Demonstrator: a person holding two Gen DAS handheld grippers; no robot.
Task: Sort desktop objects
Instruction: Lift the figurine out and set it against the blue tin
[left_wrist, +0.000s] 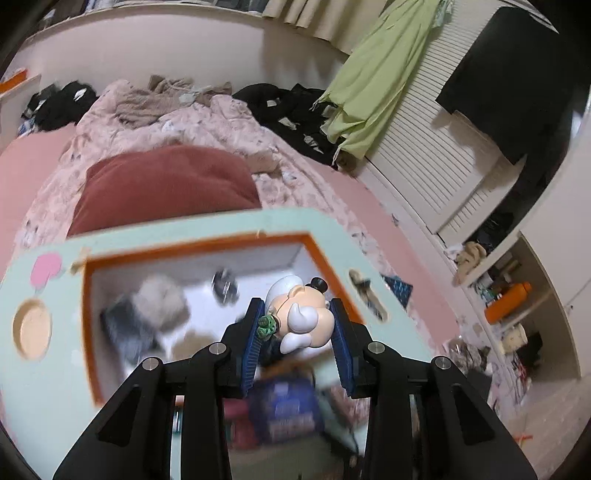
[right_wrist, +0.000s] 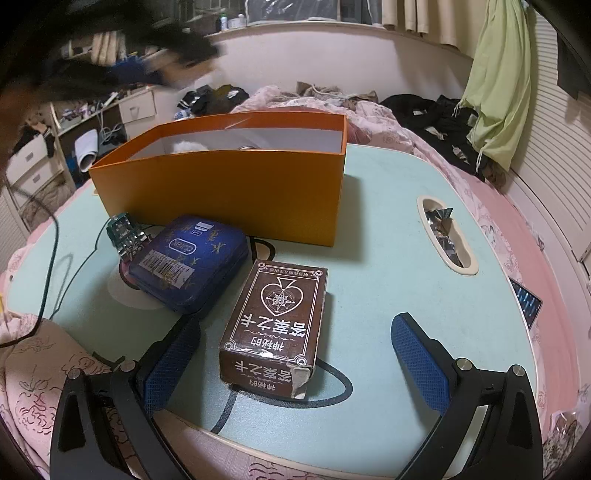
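Note:
My left gripper (left_wrist: 297, 314) is shut on a small cartoon figurine (left_wrist: 301, 319) with a white beard and a black hat, held above the open orange box (left_wrist: 199, 242), which holds several blurred items. In the right wrist view the orange box (right_wrist: 229, 188) stands on the mint green lap table (right_wrist: 388, 258). My right gripper (right_wrist: 295, 343) is open low over the table's near edge, its fingers on either side of a brown card box (right_wrist: 275, 325). A blue tin (right_wrist: 190, 264) lies left of the card box, with a small green clip-like object (right_wrist: 123, 232) behind it.
The table lies on a bed with pink bedding (right_wrist: 369, 107) and a red pillow (left_wrist: 166, 184). A slot in the table (right_wrist: 445, 232) holds wrappers. A black cable (right_wrist: 48, 236) runs at the left. A green garment (right_wrist: 495, 85) hangs on the louvred closet at right.

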